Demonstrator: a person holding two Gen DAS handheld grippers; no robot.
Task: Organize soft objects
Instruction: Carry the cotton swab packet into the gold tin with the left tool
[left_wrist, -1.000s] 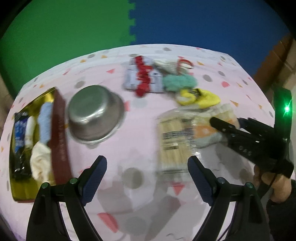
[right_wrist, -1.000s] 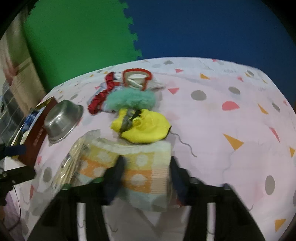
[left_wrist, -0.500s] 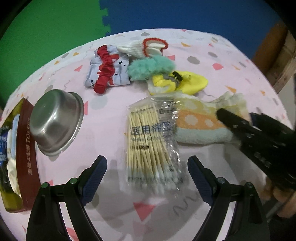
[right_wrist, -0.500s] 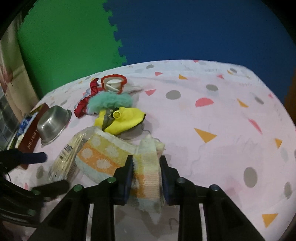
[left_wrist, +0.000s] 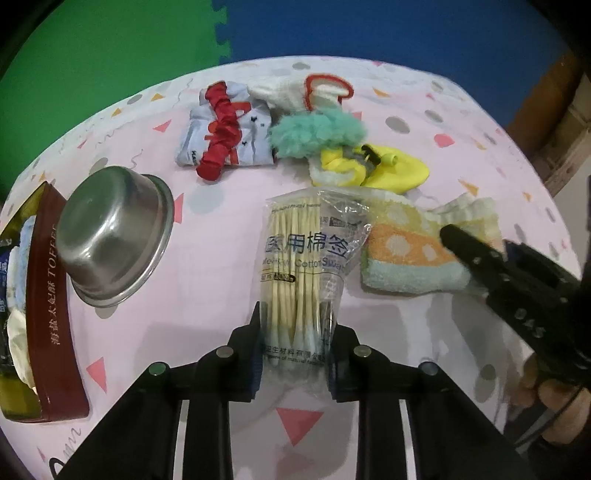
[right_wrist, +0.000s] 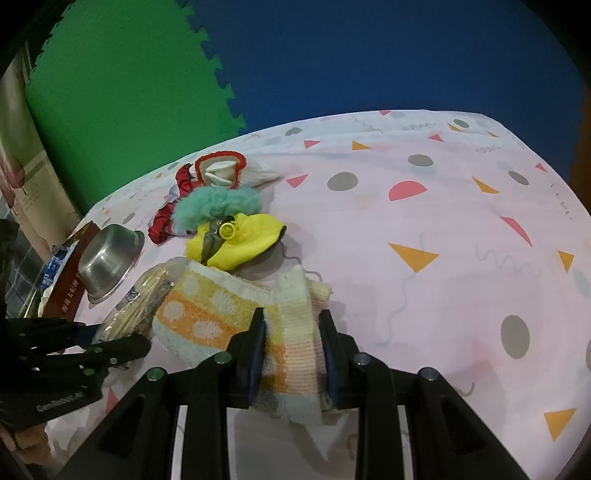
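Note:
A clear bag of cotton swabs (left_wrist: 306, 258) lies on the pink patterned cloth, its near end between the pads of my left gripper (left_wrist: 295, 325). The jaws are closing and the pads press on the bag. To its right lies an orange, yellow and teal fuzzy sock (left_wrist: 406, 258). My right gripper (right_wrist: 291, 332) is shut on the sock's (right_wrist: 207, 310) cuff end, which is bunched up between the pads. The right wrist view shows the left gripper (right_wrist: 110, 334) at the lower left, on the swab bag (right_wrist: 144, 295).
An upturned steel bowl (left_wrist: 110, 236) leans on a brown toffee tin (left_wrist: 48, 314) holding items at the left. Behind lie a red scrunchie (left_wrist: 221, 133) on a pale blue sock, a white red-rimmed sock (left_wrist: 321, 92), a teal fluffy scrunchie (left_wrist: 317, 133) and a yellow cloth item (left_wrist: 399, 170).
My left gripper moved down onto the swab bag, and its wide-open jaws closed on the near end. The right gripper closed on the fuzzy sock and bunched its cuff.

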